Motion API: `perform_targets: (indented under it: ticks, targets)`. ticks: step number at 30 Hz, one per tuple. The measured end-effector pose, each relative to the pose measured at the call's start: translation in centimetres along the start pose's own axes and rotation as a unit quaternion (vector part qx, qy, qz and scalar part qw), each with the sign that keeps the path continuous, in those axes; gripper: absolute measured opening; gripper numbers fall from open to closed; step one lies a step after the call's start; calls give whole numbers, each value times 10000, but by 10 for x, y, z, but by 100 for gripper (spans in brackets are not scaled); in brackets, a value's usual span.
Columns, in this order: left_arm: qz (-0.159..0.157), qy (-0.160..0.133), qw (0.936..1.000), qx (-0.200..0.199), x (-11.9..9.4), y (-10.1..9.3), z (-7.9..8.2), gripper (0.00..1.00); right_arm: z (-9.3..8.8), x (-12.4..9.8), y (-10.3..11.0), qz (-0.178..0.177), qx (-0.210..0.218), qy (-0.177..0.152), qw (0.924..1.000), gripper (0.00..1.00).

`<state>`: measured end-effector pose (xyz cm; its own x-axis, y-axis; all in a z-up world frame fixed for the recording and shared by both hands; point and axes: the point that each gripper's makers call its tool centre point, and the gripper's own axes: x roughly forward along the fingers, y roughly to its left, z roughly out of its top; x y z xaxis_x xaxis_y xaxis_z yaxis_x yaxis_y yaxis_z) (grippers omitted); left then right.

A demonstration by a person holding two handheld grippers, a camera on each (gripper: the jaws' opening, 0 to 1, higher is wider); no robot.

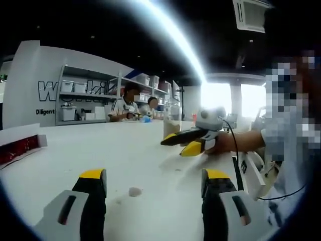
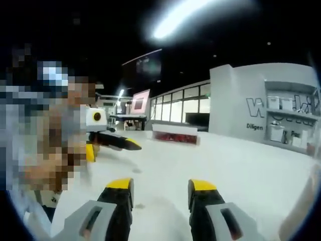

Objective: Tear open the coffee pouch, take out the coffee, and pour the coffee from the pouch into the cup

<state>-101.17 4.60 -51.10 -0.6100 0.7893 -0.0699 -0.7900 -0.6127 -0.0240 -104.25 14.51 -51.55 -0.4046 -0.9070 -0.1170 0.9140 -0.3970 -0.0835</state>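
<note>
A clear cup [image 1: 172, 119] with something beige in its bottom stands upright on the white table [image 1: 125, 150], far ahead of my left gripper [image 1: 154, 175]. That gripper is open, with nothing between its yellow-tipped jaws. My right gripper [image 1: 181, 143] comes in from the right in a person's hand, just in front of the cup, jaws apart. In the right gripper view my right gripper [image 2: 161, 186] is open and empty above the table [image 2: 225, 165]. The left gripper [image 2: 113, 146] shows at the left. A red and white box [image 1: 20, 145] [image 2: 175, 134] lies at the table's edge.
A small pale scrap [image 1: 134, 191] lies on the table between my left jaws. Two people [image 1: 128, 105] sit at the table's far end before shelves with white bins [image 1: 83, 98]. The person holding the grippers [image 1: 293, 130] fills the right side.
</note>
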Motion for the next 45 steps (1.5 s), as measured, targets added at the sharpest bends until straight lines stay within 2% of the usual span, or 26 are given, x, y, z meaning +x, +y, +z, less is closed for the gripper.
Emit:
perform_targets:
  ticks: [45]
  targets:
    - [-77, 70, 9999, 133, 2, -2, -2, 79, 2, 20, -7, 82, 25, -6, 10000, 43]
